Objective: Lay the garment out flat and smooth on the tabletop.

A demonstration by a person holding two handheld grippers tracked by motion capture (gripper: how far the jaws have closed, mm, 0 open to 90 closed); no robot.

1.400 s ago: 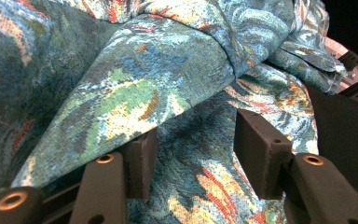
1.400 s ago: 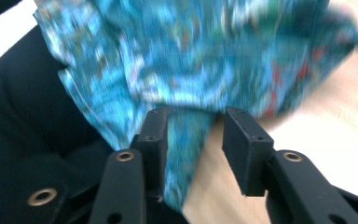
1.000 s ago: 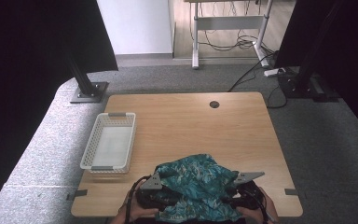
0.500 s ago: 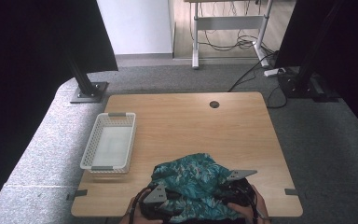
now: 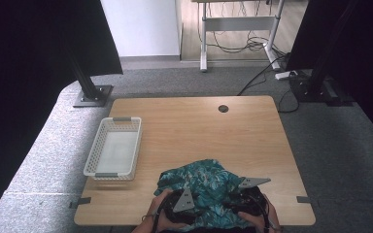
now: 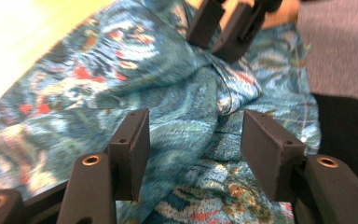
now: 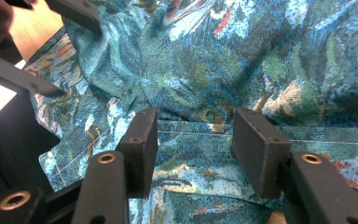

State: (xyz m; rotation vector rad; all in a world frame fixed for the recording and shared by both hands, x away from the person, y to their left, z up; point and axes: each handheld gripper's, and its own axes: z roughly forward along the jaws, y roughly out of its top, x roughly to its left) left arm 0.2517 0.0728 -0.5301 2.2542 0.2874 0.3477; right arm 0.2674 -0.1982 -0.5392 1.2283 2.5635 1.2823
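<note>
High view: crumpled teal patterned cloth [image 5: 201, 187] heaped at near worktop [image 5: 194, 131] edge, left gripper [image 5: 177, 206] and right gripper [image 5: 245, 196] at its sides. Left gripper view: fingers [image 6: 133, 147] apart, having just been opening, cloth between, unpinched. Right gripper view: fingers [image 7: 142, 147] likewise apart over cloth.

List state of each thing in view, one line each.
patterned cloth: crumpled in a heap at the table's near edge
white basket: upright, empty, left of the cloth
left hand-held gripper: jaws apart over the cloth, just opening
right hand-held gripper: jaws apart, cloth between them, not pinched
</note>
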